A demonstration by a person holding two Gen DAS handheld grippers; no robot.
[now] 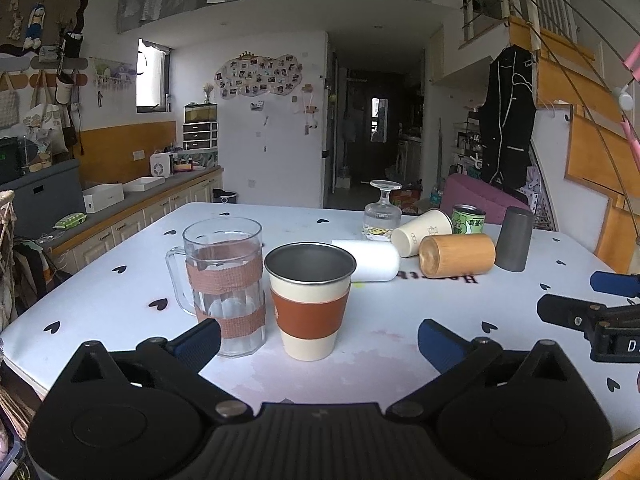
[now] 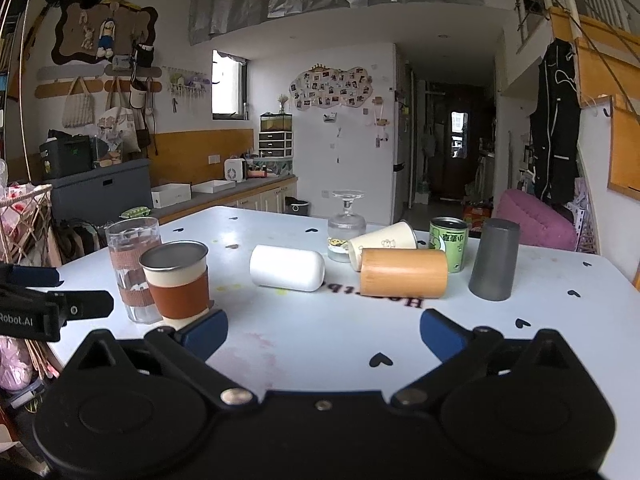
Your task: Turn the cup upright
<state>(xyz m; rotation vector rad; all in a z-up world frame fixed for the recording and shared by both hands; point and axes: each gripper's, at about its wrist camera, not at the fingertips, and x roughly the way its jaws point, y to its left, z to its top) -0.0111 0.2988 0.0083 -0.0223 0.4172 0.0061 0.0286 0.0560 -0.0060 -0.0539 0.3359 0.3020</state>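
The sleeved steel cup [image 1: 310, 300] stands upright on the table [image 1: 384, 320], just ahead of the left gripper [image 1: 318, 340], between its spread blue fingers and touching neither. From the right gripper [image 2: 324, 330] it sits off to the left, beside the left fingertip [image 2: 206, 330]. Both grippers gape wide, holding nothing. The cup is cream with a brown band (metal rim, dark inside), beside a glass mug [image 1: 224, 284]. Beyond lie a white cup [image 2: 287, 268] and bamboo cup [image 2: 403, 273] on their sides.

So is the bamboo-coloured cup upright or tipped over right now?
Tipped over. The bamboo-coloured cup lies on its side on the table, in front of the paper cup, also on its side.
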